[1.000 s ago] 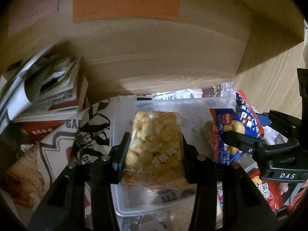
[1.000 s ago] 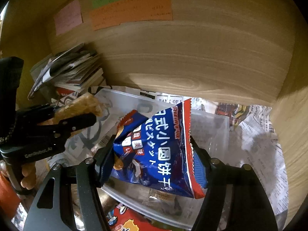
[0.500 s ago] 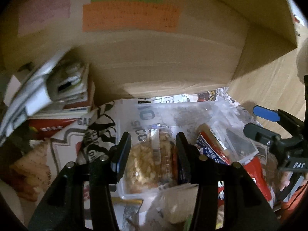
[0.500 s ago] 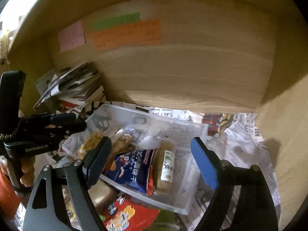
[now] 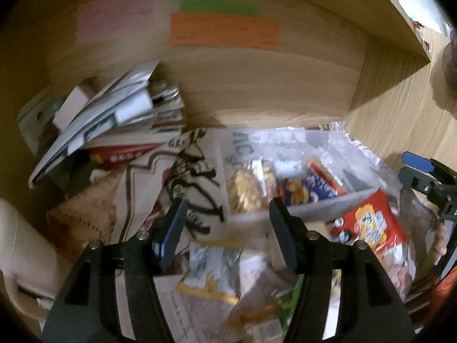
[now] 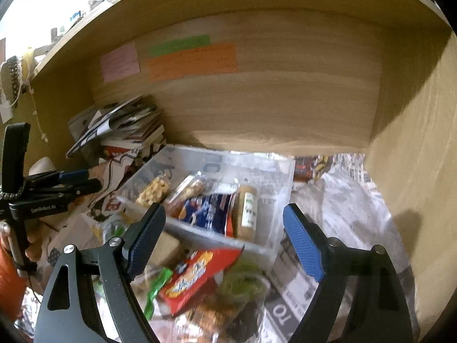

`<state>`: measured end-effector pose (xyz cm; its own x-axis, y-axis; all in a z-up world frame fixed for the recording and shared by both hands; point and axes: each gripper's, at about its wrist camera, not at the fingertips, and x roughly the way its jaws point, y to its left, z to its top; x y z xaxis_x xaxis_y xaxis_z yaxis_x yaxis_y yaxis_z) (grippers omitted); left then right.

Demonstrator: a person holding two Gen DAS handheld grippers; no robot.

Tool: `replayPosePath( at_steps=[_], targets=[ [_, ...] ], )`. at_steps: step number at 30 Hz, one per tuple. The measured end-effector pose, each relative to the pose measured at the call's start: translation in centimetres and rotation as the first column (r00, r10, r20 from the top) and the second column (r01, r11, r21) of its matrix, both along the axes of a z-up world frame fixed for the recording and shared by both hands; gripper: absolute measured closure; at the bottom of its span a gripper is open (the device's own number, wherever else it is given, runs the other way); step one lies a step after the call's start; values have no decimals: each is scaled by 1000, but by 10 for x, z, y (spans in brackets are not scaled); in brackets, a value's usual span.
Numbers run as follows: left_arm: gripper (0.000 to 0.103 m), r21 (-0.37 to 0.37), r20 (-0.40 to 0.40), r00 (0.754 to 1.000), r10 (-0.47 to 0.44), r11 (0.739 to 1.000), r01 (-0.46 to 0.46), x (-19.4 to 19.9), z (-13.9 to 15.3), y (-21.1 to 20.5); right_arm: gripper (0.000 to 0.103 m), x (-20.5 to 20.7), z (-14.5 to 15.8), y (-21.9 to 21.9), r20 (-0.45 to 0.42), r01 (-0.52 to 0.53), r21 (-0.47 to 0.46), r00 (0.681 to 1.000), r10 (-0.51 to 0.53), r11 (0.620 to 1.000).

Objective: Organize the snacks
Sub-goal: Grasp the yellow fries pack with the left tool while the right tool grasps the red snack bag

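A clear plastic bin (image 6: 282, 171) (image 5: 337, 200) sits on newspaper under a wooden shelf. Inside lie a yellow puffed-snack pack (image 5: 247, 190) (image 6: 152, 190), a blue biscuit bag (image 6: 211, 213) (image 5: 311, 188) and a tan stick pack with a green label (image 6: 247, 210). My left gripper (image 5: 225, 228) hangs back from the bin, its jaws opening with nothing between them. My right gripper (image 6: 224, 230) stands open and empty in front of the bin. A red snack bag (image 6: 200, 274) (image 5: 368, 223) and other loose packs lie nearer, outside the bin.
A stack of magazines and papers (image 6: 120, 125) (image 5: 114, 120) leans at the back left. Coloured notes (image 6: 191, 60) are stuck on the wooden back panel. A wooden side wall (image 6: 414, 143) closes the right. A printed paper bag (image 5: 160, 188) lies left of the bin.
Both grippers let go of their packs into the bin and pulled back from it. The yellow pack and blue bag now lie inside; both pairs of jaws have widened.
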<state>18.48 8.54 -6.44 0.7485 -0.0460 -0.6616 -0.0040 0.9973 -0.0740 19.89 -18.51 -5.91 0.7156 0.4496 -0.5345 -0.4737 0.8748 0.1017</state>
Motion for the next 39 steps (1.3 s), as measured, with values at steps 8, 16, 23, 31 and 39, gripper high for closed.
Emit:
replayPosePath(
  at_steps=[8,16,23,31,39],
  targets=[
    [42,15,-50,999,8,1000,-8,-21,-31,7,20,-15,-22,1,-59,10,1,998,-9,1000],
    [42,4,-116,993,-2,1000,3,-20,-61,12,49,-15,-47,6,-139,-2,19,990,4,1000],
    [42,2,-162,987,-14,1000,14,-7,-83,13,50,-6,-64,16,-209,-5,29,978,11,1000],
    [43,-4,-192,981,-32,999,32,9,-96,11,50,-1,-68,27,-224,-18,36,974,26,999],
    [53,24,-166,986,-27,999,32,9,-99,8,70,1,-75,32,-227,-16,34,974,23,999]
  ],
)
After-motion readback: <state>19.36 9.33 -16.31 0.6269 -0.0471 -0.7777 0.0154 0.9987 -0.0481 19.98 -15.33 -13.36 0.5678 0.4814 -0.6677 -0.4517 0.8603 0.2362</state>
